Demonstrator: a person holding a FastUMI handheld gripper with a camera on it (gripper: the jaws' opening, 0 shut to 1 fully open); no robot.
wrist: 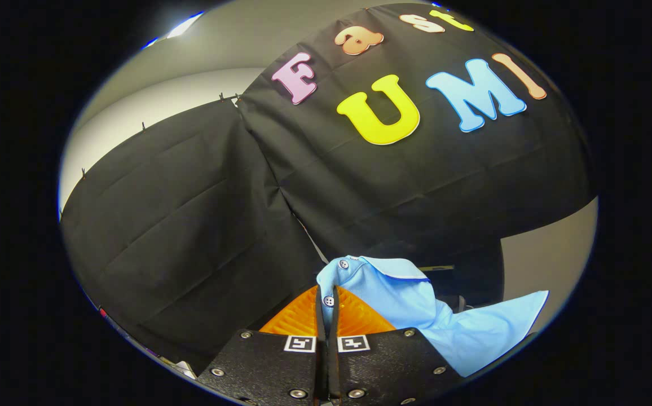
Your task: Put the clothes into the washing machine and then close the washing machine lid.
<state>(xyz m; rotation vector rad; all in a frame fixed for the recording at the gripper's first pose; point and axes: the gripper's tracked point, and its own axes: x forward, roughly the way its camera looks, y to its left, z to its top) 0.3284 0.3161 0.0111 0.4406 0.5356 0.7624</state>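
**Shirt Held Up High**

Between the fingers, a light blue shirt [410,304], pinched tight at the button strip. Two small buttons there, one right at the fingertips, one a bit higher near the collar. Collar folded over at the top, with a thin dark line along its edge. Rest of the cloth hanging off to the right of the fingers, one flap sticking far out that way. Lifted up in the air, not lying on anything that can be seen.

Gripper [329,307] clenched on the shirt, both fingers [298,316] pressed together with only a thin bit of cloth in the gap. Ribbed pads, close side by side. Behind them, two dark plates with round screws and two little square black-and-white tags.

Beyond the shirt, the black cloth wall [190,214] of the booth, creased and folded, meeting at a corner just above the collar. Small clips along its top edge on the left. Above the cloth, a pale wall [151,107] and a bright light [182,25] far up. To the right of the shirt, a patch of pale wall too. Down low, left of the plates, a few small things, too tiny to tell.
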